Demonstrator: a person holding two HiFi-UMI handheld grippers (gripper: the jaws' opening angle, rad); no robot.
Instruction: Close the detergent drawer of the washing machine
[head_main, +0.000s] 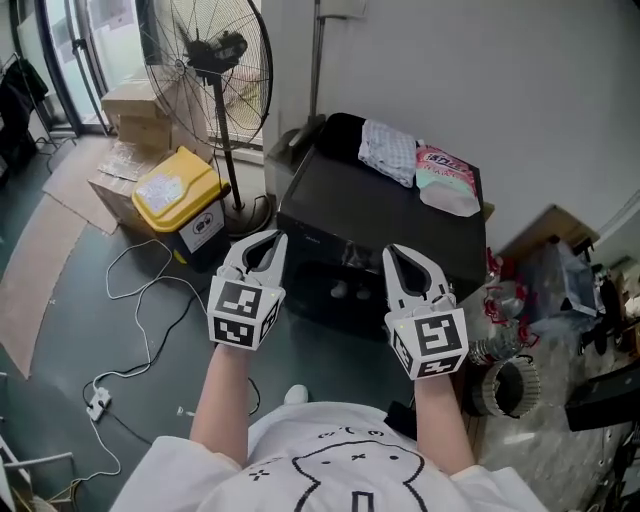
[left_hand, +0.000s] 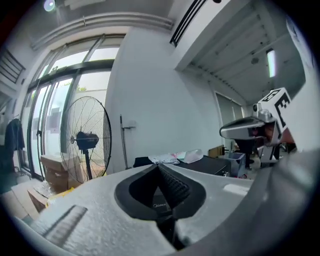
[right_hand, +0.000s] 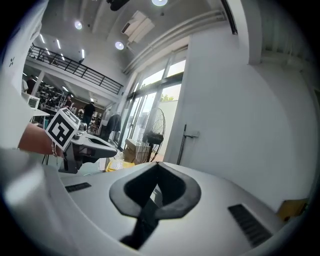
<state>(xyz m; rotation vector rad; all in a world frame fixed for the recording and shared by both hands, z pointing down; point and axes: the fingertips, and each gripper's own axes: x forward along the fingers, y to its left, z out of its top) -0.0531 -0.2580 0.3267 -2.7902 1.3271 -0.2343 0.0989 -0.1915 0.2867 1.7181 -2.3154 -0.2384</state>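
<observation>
A black washing machine (head_main: 385, 215) stands against the white wall, seen from above in the head view; its front (head_main: 340, 290) is dark and I cannot make out the detergent drawer. My left gripper (head_main: 268, 238) hangs in the air before the machine's left front corner, jaws shut and empty. My right gripper (head_main: 395, 250) is held beside it before the machine's front, also shut with nothing in it. In the left gripper view the tips (left_hand: 159, 165) meet, with the machine's top (left_hand: 210, 164) beyond. The right gripper view shows closed tips (right_hand: 156, 164) against the wall.
A folded cloth (head_main: 388, 150) and a pink-and-white bag (head_main: 445, 178) lie on the machine's top. A standing fan (head_main: 205, 60), a yellow-lidded bin (head_main: 180, 190) and cardboard boxes (head_main: 130, 110) are to the left. White cables (head_main: 140, 300) trail over the floor. Clutter (head_main: 545, 290) crowds the right side.
</observation>
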